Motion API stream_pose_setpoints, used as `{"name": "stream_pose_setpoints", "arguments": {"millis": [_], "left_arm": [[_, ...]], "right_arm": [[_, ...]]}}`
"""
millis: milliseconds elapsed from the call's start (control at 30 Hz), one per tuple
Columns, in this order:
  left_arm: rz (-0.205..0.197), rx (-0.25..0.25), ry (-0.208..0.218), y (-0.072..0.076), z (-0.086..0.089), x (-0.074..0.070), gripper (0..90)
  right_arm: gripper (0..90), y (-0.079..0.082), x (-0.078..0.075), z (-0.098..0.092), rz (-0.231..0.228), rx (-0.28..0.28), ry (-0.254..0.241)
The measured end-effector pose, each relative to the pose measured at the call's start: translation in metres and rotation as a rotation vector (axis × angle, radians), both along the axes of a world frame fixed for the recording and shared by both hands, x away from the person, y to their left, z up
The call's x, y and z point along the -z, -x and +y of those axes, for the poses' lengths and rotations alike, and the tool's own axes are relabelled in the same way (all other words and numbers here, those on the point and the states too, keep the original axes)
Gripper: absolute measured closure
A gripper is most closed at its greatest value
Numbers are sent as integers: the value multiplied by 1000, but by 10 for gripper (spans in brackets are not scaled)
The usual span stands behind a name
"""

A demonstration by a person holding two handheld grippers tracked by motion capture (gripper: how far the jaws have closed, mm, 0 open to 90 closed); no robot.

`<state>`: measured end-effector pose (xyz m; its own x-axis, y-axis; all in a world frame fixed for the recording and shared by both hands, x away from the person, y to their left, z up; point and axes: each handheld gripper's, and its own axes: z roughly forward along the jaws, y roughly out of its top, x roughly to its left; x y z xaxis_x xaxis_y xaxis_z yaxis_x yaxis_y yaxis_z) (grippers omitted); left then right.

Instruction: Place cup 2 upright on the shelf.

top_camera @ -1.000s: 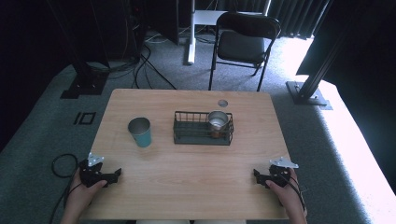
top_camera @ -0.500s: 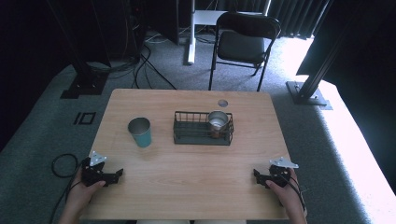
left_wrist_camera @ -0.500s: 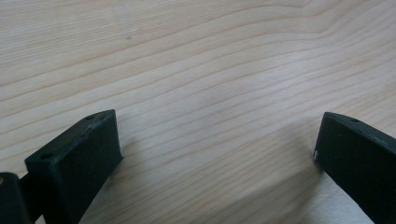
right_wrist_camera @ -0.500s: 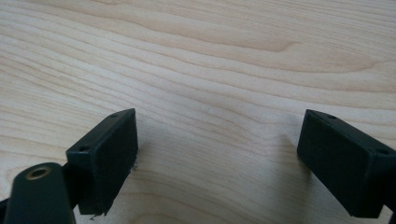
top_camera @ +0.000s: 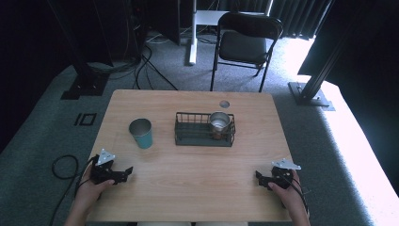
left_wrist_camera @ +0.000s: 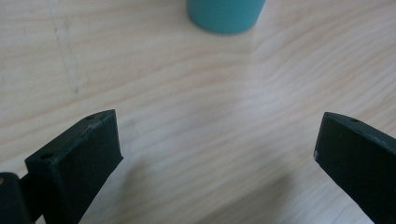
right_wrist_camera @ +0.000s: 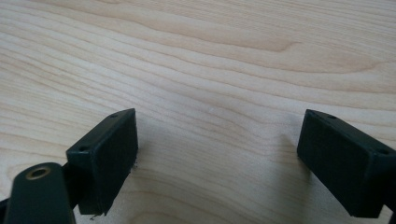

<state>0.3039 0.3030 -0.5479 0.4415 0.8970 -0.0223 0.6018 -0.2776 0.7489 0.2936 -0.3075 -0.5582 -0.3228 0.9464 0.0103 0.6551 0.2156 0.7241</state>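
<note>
Teal cup (top_camera: 141,133) stands upright, left of centre in the high view, on bare wood, apart from everything. Its base also shows at the top edge of the left gripper view (left_wrist_camera: 226,15), straight ahead of that gripper. Nothing inside it that I can make out.

Just right of it, mid-frame: black wire basket (top_camera: 204,129), with a metal cup (top_camera: 219,121) upright in its right end. Cup and basket well apart, not touching.

Left gripper (top_camera: 123,173), lower left of the frame, lies low over the table (top_camera: 188,188), jaws spread wide, nothing between them. It points roughly toward the teal cup but is well short of it. Right gripper (top_camera: 259,177), lower right, is also wide open and empty; bare wood lies between its jaws in the right gripper view.

Progress, judged: basically at the start. One cup looks already placed in the basket; the teal one is likely next, not yet touched. Left to do: reach, grasp, lift, set down. Small round spot (top_camera: 224,103) behind the basket; can't tell what it is.
</note>
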Motion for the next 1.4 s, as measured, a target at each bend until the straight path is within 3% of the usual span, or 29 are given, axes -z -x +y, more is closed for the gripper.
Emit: {"name": "stream_pose_setpoints", "arguments": {"millis": [233, 500, 833, 1167, 1400], "left_arm": [[-32, 9, 32, -6, -9, -7, 11], [-88, 37, 39, -12, -16, -17, 11], [-139, 34, 68, -25, -26, -25, 12], [-207, 34, 67, -38, -35, -30, 12], [-209, 47, 57, -48, -41, -32, 12]], "right_arm": [[120, 0, 0, 0, 0, 0, 1], [119, 0, 0, 0, 0, 0, 1], [119, 0, 0, 0, 0, 0, 1], [119, 0, 0, 0, 0, 1, 0], [120, 0, 0, 0, 0, 0, 1]]}}
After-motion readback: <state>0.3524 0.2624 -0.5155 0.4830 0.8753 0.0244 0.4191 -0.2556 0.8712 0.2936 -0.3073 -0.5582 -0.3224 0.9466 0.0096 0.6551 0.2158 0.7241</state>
